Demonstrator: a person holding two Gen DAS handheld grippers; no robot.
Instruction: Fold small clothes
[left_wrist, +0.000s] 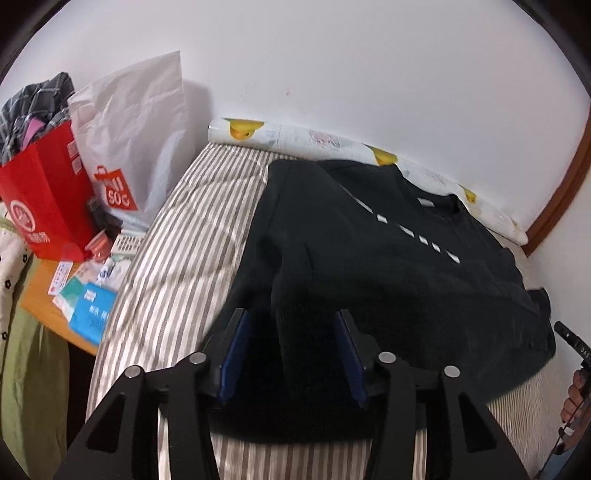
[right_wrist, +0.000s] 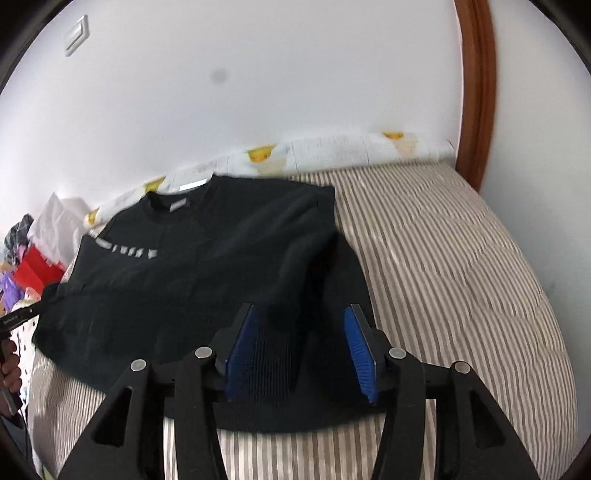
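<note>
Black sweatshirt (left_wrist: 388, 266) lies flat on the striped bed (left_wrist: 177, 251), collar toward the wall at 12 o'clock, hem toward the cameras at 6 o'clock. Row of white marks across the chest faces up.

Both sleeves look folded in over the body: one sleeve runs down the left side in the left wrist view, the other down the right side in the right wrist view, cuffs ending near the hem. So the sleeve folds read as done. Body not yet folded; hem-to-collar fold still left, by my judgement.

Left gripper (left_wrist: 291, 321): fingers spread, sleeve end lies between them, pads not pressing it. Right gripper (right_wrist: 301, 317): fingers spread likewise, cuff between them, no pinch. Nothing held by either.

Outward: duck-print roll (left_wrist: 332, 142) along the wall at 12 o'clock behind the collar. At 9 o'clock in the left view, red bag (left_wrist: 44, 206), white shopping bag (left_wrist: 136, 136), and boxes on a small tabletop (left_wrist: 40, 291). Wooden frame (right_wrist: 476, 92) at 1 o'clock in the right view.
</note>
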